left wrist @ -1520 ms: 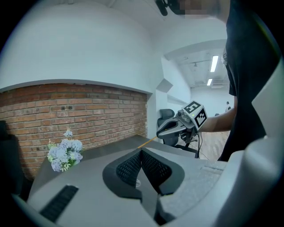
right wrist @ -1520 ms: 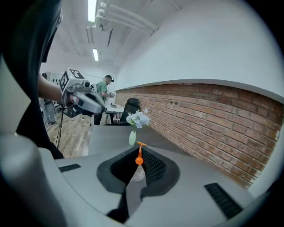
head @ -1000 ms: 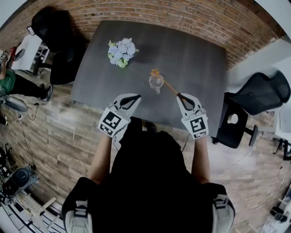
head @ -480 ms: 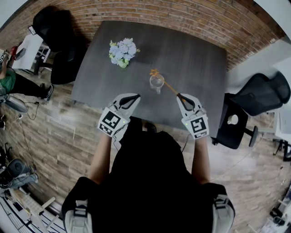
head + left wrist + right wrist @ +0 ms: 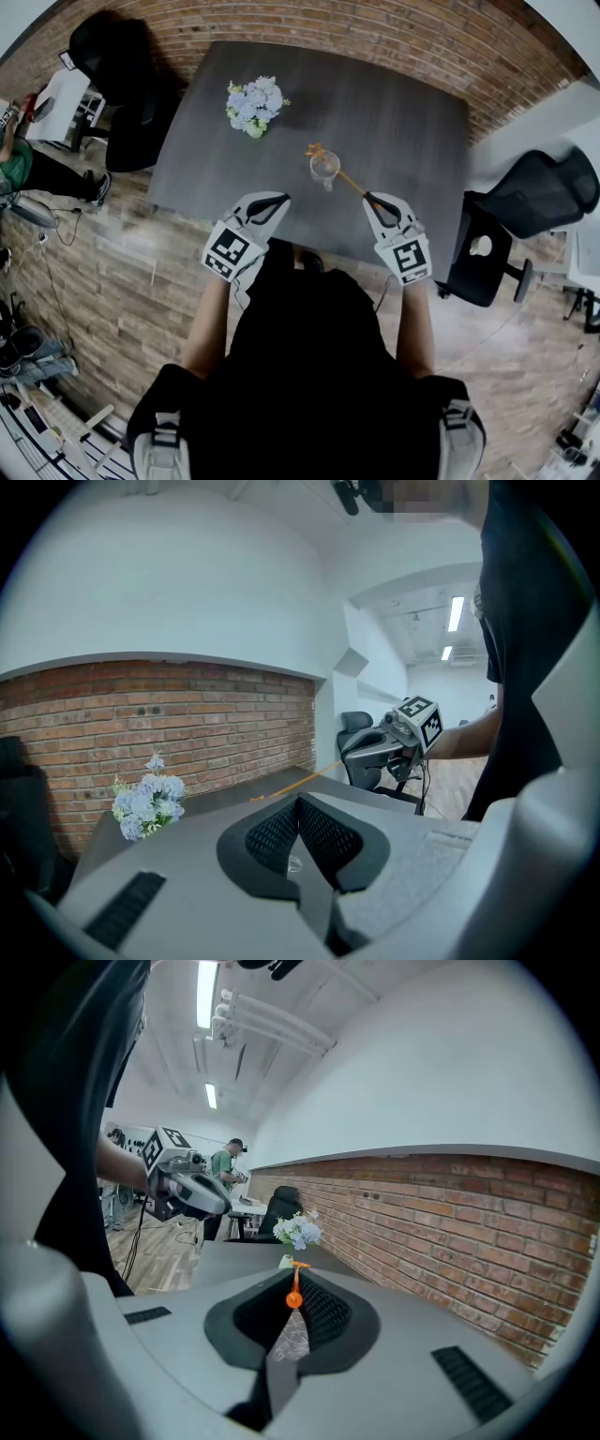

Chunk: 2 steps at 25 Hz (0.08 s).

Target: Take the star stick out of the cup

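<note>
While the right hand-held gripper (image 5: 373, 200) is clamped on the near end of the thin orange star stick (image 5: 344, 176), which slants in the clear glass cup (image 5: 324, 167) on the dark grey surface (image 5: 403, 112), pulling along that slant should avoid tipping the cup. The left hand-held gripper (image 5: 273, 200) hangs nearby, jaws together and empty.

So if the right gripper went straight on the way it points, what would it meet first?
Most likely the cup: the right gripper, its tongs shut on the star stick, points along the stick straight at it. The flowers lie farther back, though depth is hard to judge.
</note>
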{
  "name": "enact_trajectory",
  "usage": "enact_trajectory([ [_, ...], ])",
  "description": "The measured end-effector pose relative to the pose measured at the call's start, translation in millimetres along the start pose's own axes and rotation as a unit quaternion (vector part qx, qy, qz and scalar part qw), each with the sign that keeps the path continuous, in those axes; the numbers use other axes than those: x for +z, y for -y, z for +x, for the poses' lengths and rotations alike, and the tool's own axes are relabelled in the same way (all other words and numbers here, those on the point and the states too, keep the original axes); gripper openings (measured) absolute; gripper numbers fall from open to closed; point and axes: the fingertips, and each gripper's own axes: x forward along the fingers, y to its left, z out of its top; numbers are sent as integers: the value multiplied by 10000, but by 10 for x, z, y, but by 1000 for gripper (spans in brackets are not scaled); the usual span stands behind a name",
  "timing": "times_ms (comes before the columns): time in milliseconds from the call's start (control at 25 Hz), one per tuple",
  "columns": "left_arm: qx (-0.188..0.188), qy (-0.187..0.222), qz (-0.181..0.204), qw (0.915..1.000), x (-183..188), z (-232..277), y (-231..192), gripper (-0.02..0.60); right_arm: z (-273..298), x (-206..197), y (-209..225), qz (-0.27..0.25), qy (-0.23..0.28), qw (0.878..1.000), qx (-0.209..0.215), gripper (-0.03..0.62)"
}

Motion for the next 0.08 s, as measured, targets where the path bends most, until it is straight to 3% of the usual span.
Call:
enact_trajectory([
  [80, 0, -6, -4, 10000, -10, -7, 7, 2, 0, -1, -3, -24, -12, 10000, 2, 14],
])
